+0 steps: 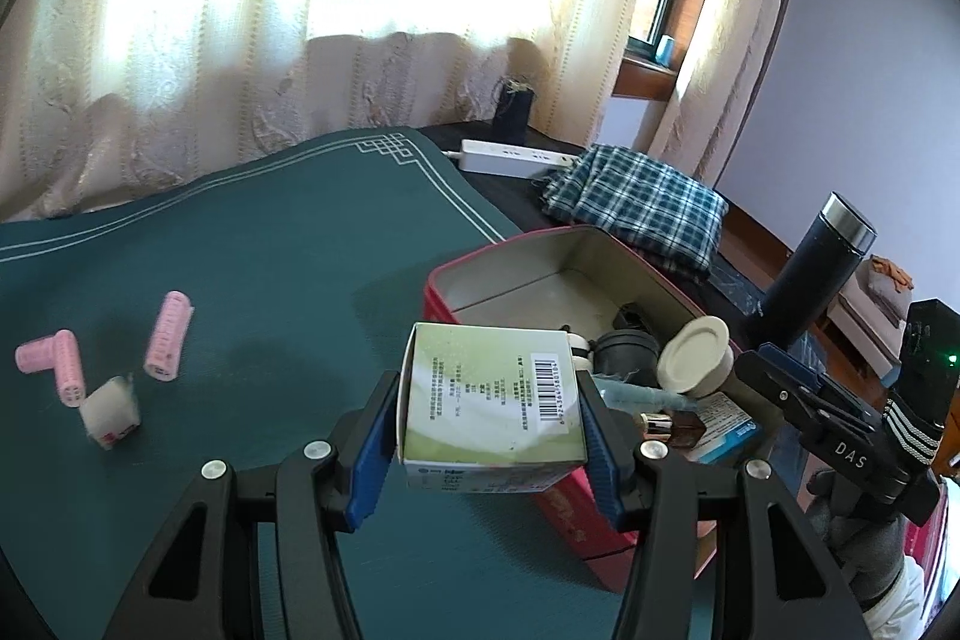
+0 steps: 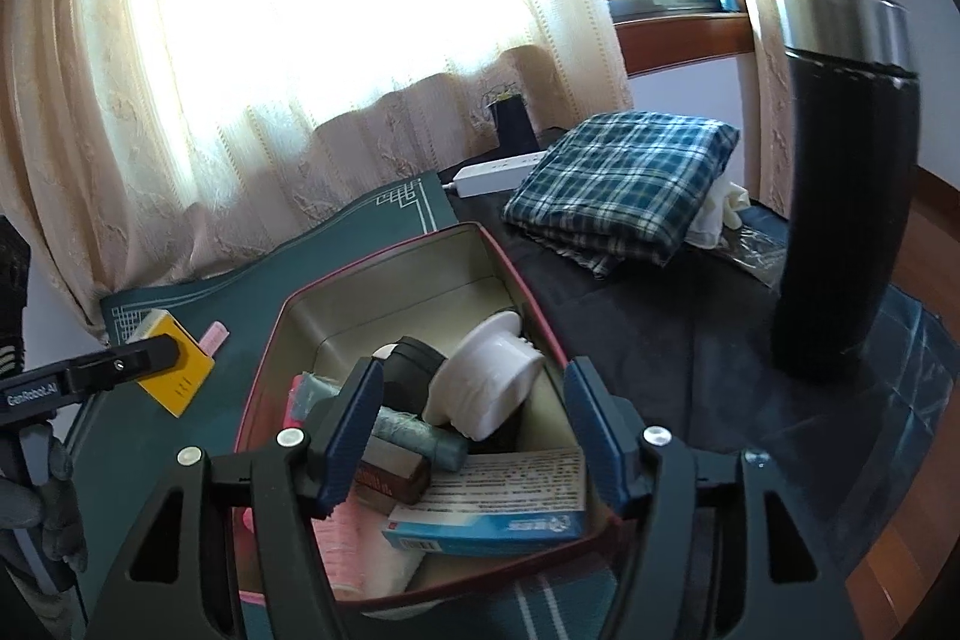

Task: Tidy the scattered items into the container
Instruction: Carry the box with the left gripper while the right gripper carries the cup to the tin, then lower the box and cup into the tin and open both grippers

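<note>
Left wrist: hand-held gripper (tilted down)

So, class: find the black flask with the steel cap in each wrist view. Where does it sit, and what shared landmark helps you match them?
Left wrist view: black flask at the right edge, small, beyond the red tin.
Right wrist view: flask large, upper right, standing upright.
Shared landmark: the folded checked cloth.
</note>
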